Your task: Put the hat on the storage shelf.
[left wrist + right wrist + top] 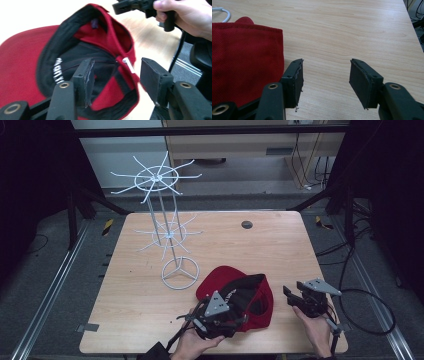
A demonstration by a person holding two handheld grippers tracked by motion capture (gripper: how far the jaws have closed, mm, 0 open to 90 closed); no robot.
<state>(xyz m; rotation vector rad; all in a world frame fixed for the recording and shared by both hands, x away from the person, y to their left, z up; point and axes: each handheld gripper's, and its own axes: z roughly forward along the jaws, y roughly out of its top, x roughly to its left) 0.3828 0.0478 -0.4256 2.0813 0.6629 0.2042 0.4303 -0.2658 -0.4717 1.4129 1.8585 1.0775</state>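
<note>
A white wire rack (165,227) stood on the left half of the wooden counter (260,250), upright on a ring base with three spokes, and carried two tiers of thin curved arms (the upper tier reached out past the counter's far edge). A small dark round disc (246,224) sat in the counter's surface near its far edge, well apart from the rack. Black cables (367,292) looped over the grey floor (45,270) to the right, beside a metal rail (372,292).
</note>
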